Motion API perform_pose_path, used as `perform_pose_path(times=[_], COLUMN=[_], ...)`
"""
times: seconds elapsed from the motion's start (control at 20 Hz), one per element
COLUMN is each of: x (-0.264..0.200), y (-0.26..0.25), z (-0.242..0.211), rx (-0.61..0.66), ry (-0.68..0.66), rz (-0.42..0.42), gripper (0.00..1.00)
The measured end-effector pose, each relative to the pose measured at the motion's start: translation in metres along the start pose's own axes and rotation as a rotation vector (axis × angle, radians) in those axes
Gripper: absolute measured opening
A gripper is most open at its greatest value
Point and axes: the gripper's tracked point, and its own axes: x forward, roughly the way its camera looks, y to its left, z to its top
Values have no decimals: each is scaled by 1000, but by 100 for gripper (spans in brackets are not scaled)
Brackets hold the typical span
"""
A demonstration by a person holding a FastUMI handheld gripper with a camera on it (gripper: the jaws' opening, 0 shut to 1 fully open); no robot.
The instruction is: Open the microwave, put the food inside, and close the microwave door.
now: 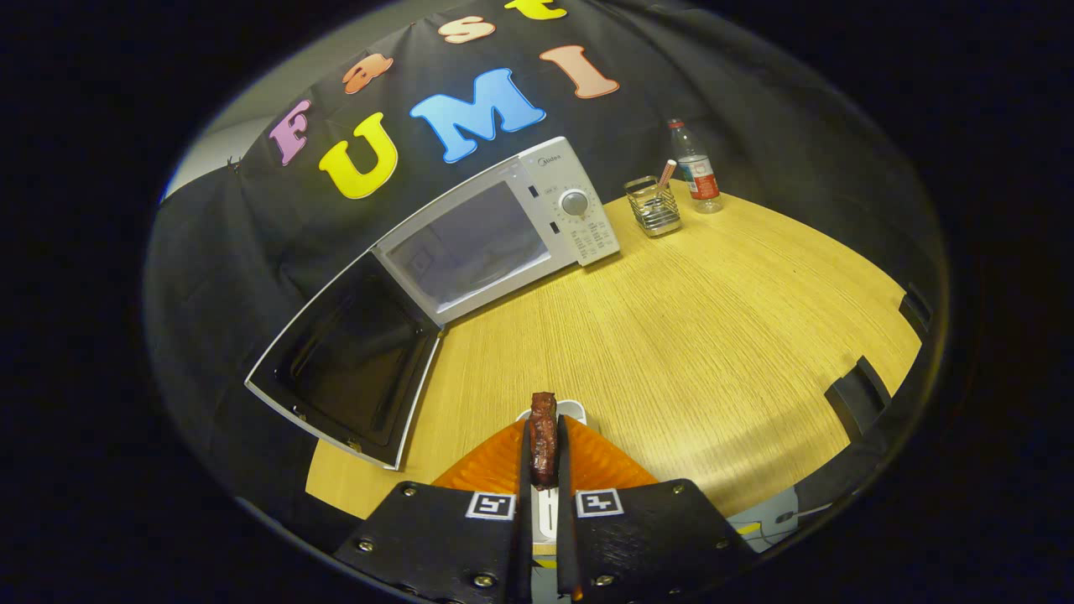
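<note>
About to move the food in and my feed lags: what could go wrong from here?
1. The gripper is shut on a thin dark piece of food; the narrow grip could let it slip out over the wooden table.
2. The microwave door hangs wide open beside the approach path; a sideways swing could hit it.

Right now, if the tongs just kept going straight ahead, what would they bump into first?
Probably only bare table. The tongs, shut on the food, point across open wood. The microwave, with its door swung open, sits ahead and off to one side. Depth is hard to judge.
</note>
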Motion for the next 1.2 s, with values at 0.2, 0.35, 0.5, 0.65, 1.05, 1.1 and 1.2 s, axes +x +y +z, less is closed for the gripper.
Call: perform_pose_path(times=[0.2, 0.35, 0.5, 0.65, 1.05, 1.1, 1.2], x=[9, 18, 29, 44, 95, 102, 117], y=[21, 36, 58, 75, 124, 129, 135], z=[23, 43, 59, 79, 121, 125, 132], rx=[27, 10, 2, -11, 27, 27, 29], ry=[-30, -57, -77, -106, -146, -147, -153], rz=[44, 57, 96, 107, 191, 198, 205], gripper=[12, 12, 12, 12, 12, 12, 12])
